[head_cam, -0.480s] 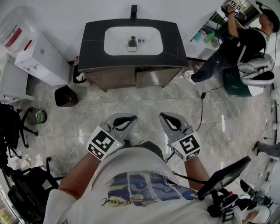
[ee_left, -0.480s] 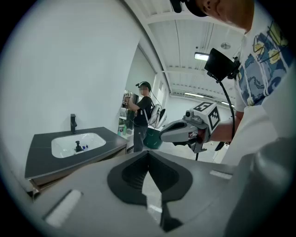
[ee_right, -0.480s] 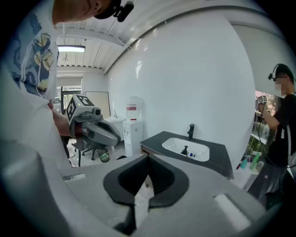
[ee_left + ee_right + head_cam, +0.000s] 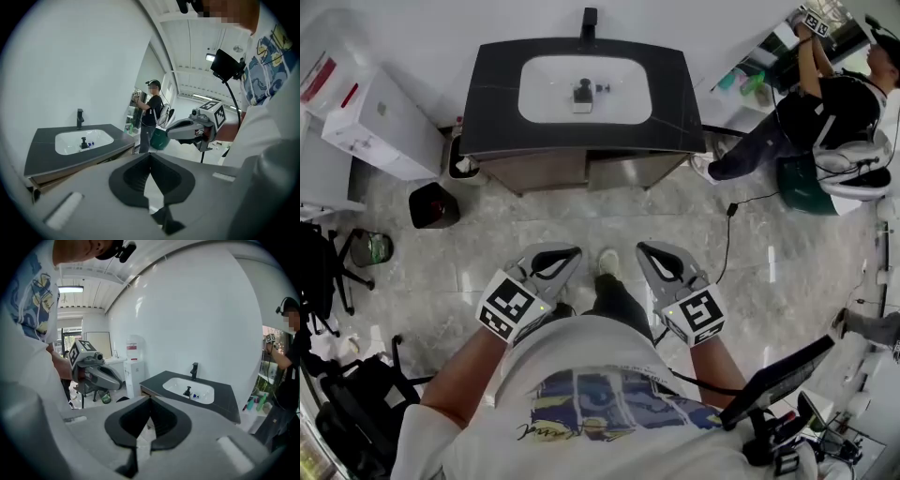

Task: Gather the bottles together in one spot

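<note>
A small dark bottle (image 4: 581,94) stands in the white sink (image 4: 623,103) of a dark-topped vanity (image 4: 492,112), with a tiny blue item (image 4: 602,88) beside it. The same bottle (image 4: 84,142) shows in the left gripper view, and the bottle (image 4: 187,391) again in the right gripper view. Greenish bottles (image 4: 741,81) stand on a shelf at the far right. My left gripper (image 4: 570,251) and right gripper (image 4: 645,249) hang side by side over the floor, well short of the vanity. Both are shut with nothing between the jaws.
A black bin (image 4: 431,204) and a white cabinet (image 4: 380,117) stand left of the vanity. Another person (image 4: 825,103) works at the right shelf beside a green seat (image 4: 811,183). A cable (image 4: 731,234) runs over the marble floor. A black chair (image 4: 342,412) is at the lower left.
The person holding the grippers has stepped forward: a shoe now shows between the grippers, and the vanity sits slightly nearer. Both grippers shifted a little left and stay shut.
</note>
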{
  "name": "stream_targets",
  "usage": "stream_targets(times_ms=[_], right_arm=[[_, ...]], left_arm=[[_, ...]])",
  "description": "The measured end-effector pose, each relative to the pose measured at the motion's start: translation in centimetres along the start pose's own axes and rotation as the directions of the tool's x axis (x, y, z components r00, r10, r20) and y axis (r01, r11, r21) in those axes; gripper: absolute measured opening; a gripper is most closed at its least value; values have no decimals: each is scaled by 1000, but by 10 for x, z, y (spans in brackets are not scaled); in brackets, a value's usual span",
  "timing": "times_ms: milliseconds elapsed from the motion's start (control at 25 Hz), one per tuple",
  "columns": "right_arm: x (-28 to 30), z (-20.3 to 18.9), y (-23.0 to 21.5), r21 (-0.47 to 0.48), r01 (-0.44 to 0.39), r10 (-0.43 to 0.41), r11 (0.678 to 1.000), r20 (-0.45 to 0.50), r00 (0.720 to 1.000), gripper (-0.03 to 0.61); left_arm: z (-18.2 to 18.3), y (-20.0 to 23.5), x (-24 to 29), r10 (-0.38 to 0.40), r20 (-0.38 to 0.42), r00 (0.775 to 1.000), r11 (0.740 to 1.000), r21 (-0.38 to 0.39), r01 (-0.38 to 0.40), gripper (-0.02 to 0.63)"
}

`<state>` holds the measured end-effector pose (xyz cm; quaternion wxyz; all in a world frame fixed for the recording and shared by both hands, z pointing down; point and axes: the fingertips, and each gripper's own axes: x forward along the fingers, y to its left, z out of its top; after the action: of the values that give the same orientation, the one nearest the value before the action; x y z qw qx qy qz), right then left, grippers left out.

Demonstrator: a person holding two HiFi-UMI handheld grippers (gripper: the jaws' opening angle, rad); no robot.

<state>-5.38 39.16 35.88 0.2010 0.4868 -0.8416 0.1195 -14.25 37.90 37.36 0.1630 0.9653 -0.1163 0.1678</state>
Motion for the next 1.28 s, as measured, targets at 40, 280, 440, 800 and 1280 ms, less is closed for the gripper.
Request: stream_targets(times_ms=[40, 280, 440, 800, 1280], right_arm=[[2, 0, -9, 0, -6, 6, 1000, 4, 1000, 0], [10, 5, -75, -35, -74, 74, 997, 14, 997, 0], [16, 13, -125, -72, -111, 114, 991, 43, 993, 0], [56, 20, -171, -60, -191, 194, 980, 56, 979, 2], [175, 51, -202, -32, -78, 78, 996, 4, 997, 91]], left_arm=[[5, 4, 9, 4, 1, 1000, 1000, 3, -4, 2], [42, 17, 72, 59, 17, 998, 998, 10, -59, 2], [70, 29, 114, 107, 33, 994, 994, 29, -108, 2], [88, 69, 139, 216, 20, 976, 976, -19, -215, 2], [101, 184, 122, 145, 9, 989, 989, -7, -145, 3]])
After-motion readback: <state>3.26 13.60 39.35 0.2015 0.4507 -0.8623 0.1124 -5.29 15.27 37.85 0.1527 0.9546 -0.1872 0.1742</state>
